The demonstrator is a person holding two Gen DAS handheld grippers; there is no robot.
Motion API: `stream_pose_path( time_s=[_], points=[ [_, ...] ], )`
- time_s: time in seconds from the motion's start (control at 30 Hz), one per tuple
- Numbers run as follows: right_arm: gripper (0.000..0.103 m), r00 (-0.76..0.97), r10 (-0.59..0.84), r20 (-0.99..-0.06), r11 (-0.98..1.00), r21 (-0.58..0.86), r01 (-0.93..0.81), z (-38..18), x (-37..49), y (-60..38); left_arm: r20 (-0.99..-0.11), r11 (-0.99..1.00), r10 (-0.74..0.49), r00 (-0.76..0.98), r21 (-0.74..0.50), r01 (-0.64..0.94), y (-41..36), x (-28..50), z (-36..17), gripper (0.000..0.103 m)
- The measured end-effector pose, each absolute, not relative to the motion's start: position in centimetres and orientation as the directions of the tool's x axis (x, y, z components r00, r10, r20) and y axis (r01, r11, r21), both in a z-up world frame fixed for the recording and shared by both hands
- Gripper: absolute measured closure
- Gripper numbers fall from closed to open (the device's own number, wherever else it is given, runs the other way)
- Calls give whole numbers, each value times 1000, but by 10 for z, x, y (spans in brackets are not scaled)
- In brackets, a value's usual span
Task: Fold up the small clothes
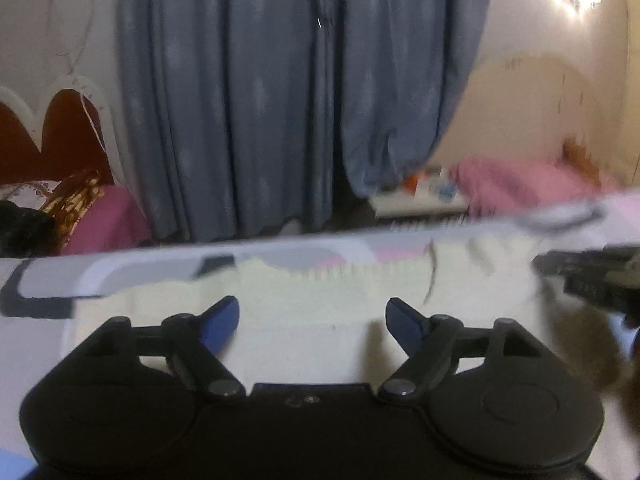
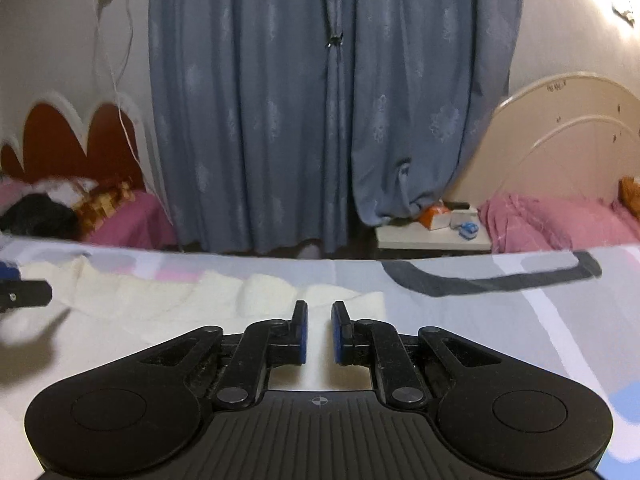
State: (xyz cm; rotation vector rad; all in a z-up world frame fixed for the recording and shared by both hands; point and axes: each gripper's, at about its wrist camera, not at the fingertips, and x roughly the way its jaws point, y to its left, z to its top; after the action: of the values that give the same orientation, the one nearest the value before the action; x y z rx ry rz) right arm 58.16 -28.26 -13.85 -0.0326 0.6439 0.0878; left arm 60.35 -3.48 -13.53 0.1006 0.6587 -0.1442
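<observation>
both grippers (image 1: 312,322) (image 2: 320,330) empty over cream garment (image 1: 304,300)

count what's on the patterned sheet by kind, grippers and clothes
grippers: 2, left gripper and right gripper
cream knit garments: 1
total: 3

Blue-grey patterned curtains (image 2: 332,112) hang to the floor against a pale wall (image 2: 52,40). A red scalloped headboard (image 2: 68,136) stands to their left, a cream arched headboard (image 2: 560,136) with pink bedding (image 2: 560,224) to their right. A low white bedside table (image 2: 432,238) sits between curtains and bedding.
</observation>
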Motion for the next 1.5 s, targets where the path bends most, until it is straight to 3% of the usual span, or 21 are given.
stream_pose_path(
  time_s=[0.03,0.1,0.23,0.3,0.4,0.53,0.8,1.03,1.4,1.5],
  points=[
    [92,778,70,-624,996,3,-87,-148,590,-285,-648,986,-93,756,48,163,-35,610,-149,22],
    [92,783,96,-615,994,20,-107,-150,590,-293,-619,988,-136,773,-22,155,-22,608,-154,22],
    [92,773,99,-627,992,0,-127,-150,587,-299,-619,991,-120,776,-25,134,-14,602,-149,21],
    [92,769,70,-635,994,-20,-108,-147,585,-300,-616,994,-97,782,-14,112,-12,592,-142,26],
    [92,797,138,-589,989,43,-139,-130,556,-307,-573,994,-109,812,-36,108,-6,564,-133,25],
    [92,793,228,-565,970,66,-232,-129,508,-301,-593,994,-75,802,18,107,-13,546,-143,26],
    [92,773,207,-600,977,80,-199,-142,483,-304,-610,995,-31,791,54,80,-20,524,-143,26],
    [92,763,177,-622,975,5,-223,-136,473,-297,-643,991,-2,766,101,88,-18,501,-141,25],
    [92,751,217,-623,976,111,-190,-106,403,-332,-642,990,-7,767,101,94,-14,433,-126,20],
    [90,746,233,-624,973,152,-176,-100,370,-339,-657,990,-21,754,93,109,-1,395,-127,34]
  ],
)
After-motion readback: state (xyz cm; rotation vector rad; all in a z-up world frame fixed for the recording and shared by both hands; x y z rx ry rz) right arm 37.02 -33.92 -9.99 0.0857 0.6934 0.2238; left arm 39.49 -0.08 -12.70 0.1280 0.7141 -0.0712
